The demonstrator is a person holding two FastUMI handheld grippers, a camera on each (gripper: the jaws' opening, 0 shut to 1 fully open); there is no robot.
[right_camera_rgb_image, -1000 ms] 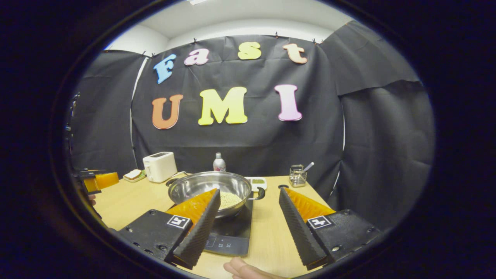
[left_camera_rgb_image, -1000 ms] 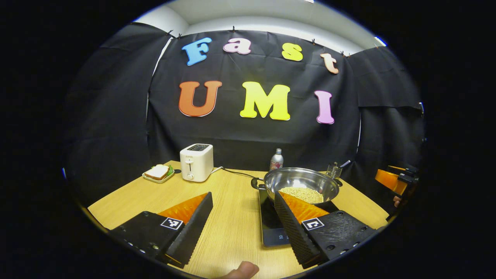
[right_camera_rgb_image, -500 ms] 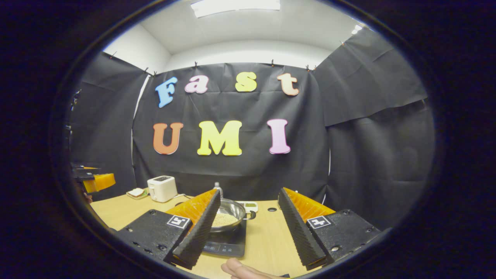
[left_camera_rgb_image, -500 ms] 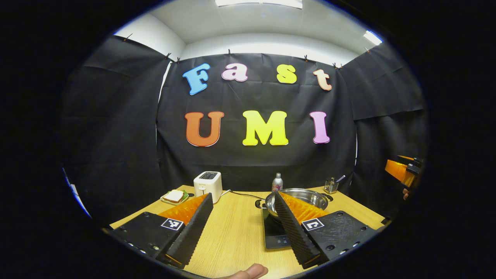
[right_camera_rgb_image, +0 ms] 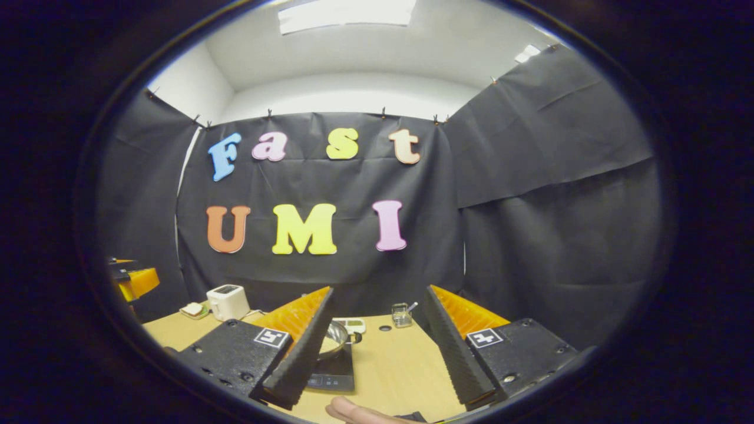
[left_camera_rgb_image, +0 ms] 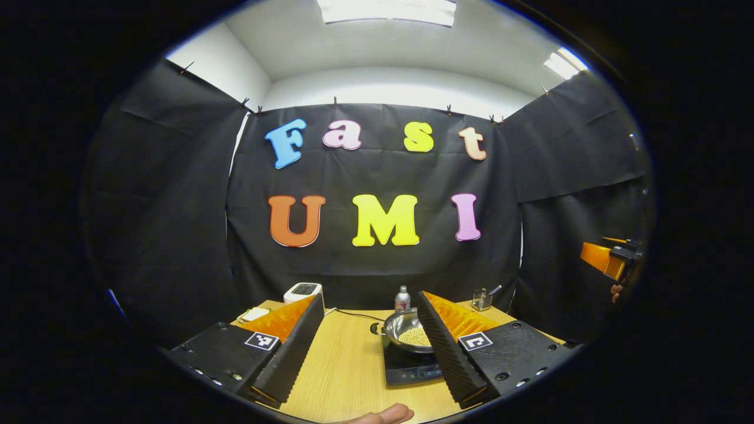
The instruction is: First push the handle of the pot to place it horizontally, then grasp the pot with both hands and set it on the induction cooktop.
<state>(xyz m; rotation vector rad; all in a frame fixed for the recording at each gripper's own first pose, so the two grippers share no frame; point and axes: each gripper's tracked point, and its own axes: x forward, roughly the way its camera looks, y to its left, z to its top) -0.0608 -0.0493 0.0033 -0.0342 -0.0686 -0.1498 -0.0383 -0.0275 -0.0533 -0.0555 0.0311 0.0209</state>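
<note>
The pot (left_camera_rgb_image: 406, 331) sits on the cooktop (left_camera_rgb_image: 412, 368) toward the table's (left_camera_rgb_image: 347, 365) right side. Left gripper (left_camera_rgb_image: 370, 347) and right gripper (right_camera_rgb_image: 377, 347) both hang spread, holding nothing.

The wooden table (left_camera_rgb_image: 347, 365) carries an induction cooktop (left_camera_rgb_image: 406, 368) toward 3 o'clock of its middle in the left gripper view. Toward 10 o'clock stands a white toaster (left_camera_rgb_image: 303, 291), with a plate of sandwich (left_camera_rgb_image: 252, 314) just beside it toward 8 o'clock. A cable (left_camera_rgb_image: 353, 315) runs across the wood from the toaster. At the far edge, near 12 o'clock, stands a small bottle (left_camera_rgb_image: 402, 299), and toward 1 o'clock a wire utensil holder (left_camera_rgb_image: 482, 299). In the right gripper view a small white tray (right_camera_rgb_image: 355, 325) lies behind the cooktop.
</note>
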